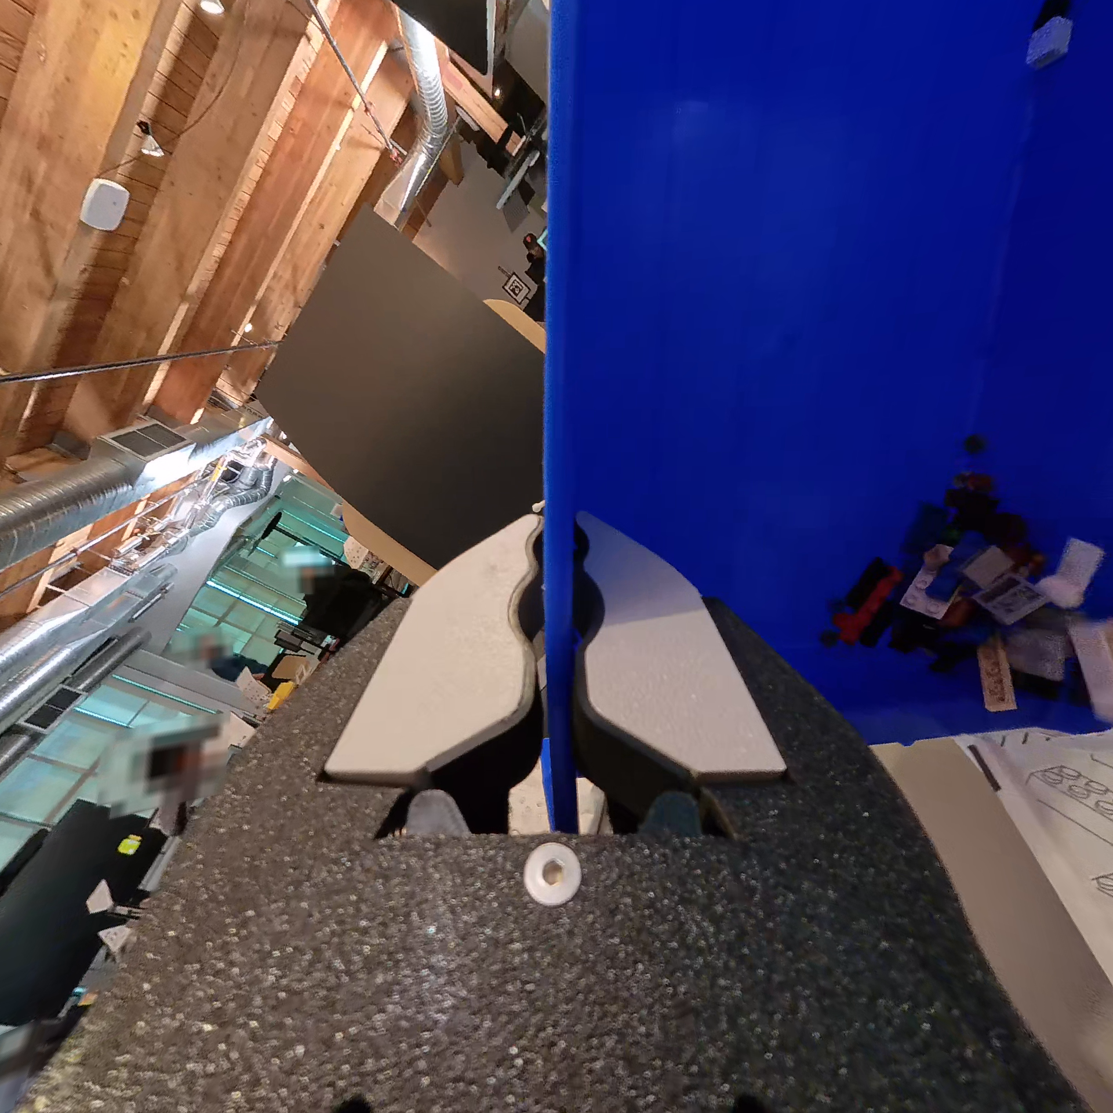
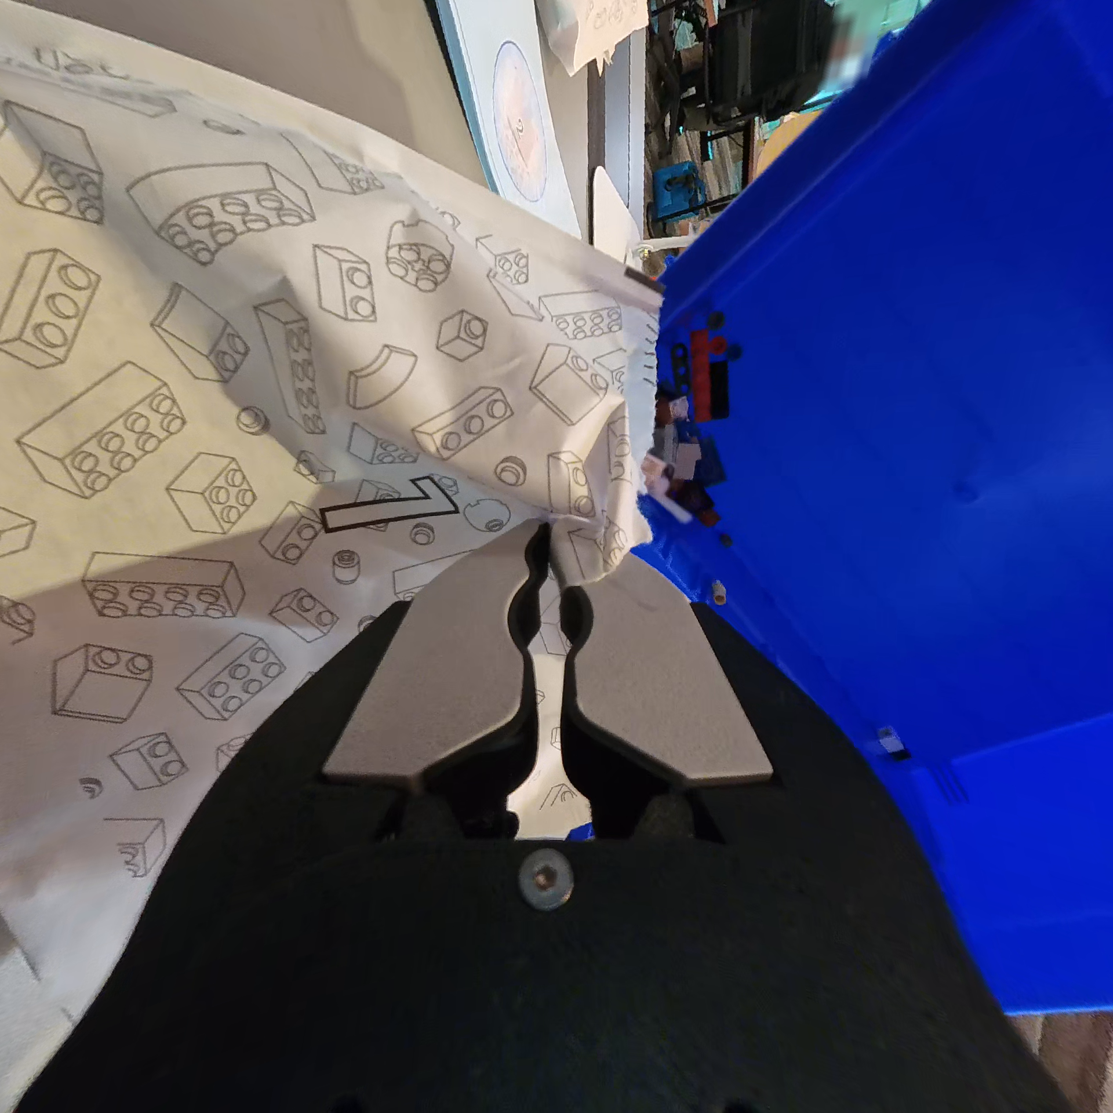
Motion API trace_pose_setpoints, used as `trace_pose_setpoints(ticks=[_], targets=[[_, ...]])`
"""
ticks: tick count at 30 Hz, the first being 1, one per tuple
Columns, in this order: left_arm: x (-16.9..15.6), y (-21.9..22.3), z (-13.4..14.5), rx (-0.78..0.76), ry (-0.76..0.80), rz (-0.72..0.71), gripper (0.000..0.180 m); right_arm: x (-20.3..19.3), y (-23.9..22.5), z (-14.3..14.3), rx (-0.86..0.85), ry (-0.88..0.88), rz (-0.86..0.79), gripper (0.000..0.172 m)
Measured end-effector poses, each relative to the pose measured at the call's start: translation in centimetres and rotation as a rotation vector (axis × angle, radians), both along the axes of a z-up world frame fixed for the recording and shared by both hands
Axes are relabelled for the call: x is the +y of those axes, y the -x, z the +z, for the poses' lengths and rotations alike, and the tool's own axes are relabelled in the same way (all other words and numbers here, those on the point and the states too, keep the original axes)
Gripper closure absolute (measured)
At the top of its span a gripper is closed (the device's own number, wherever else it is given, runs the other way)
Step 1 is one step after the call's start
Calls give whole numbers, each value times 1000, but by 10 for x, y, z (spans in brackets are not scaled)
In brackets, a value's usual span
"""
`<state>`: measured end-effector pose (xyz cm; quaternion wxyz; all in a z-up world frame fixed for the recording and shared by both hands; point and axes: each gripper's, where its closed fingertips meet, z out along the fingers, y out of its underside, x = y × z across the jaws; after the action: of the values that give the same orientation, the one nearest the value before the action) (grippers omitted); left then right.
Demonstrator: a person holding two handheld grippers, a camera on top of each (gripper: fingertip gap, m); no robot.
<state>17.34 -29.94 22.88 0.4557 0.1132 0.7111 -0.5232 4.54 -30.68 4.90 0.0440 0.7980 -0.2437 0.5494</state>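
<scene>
My left gripper is shut on the thin wall of a blue plastic bin, one finger outside and one inside, and the bin is tipped. Several small toy bricks, red, black, white and blue, lie heaped in the bin's corner. My right gripper is shut on a fold of a white paper bag printed with brick outlines. The bag's torn open end lies at the bin, and small bricks spill from it into the bin.
The paper bag also shows at the lower right of the left wrist view. A wooden ceiling with silver ducts and a dark panel lie beyond the bin. A pale tabletop and a printed sheet lie behind the bag.
</scene>
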Motion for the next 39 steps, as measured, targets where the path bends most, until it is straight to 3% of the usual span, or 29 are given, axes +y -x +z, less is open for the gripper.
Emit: trace_pose_setpoints(ticks=[7,15,28,39], targets=[[10,-11,-17,168,60,-7,176,2,1,0,2,-7,5,171],[16,-12,-20,168,68,-19,175,3,1,-2,9,-17,9,171],[24,-5,-2,132,141,-43,175,-4,0,1,-27,-22,-11,171],[18,15,16,-25,200,-42,176,-12,-3,10,-83,17,-45,172]])
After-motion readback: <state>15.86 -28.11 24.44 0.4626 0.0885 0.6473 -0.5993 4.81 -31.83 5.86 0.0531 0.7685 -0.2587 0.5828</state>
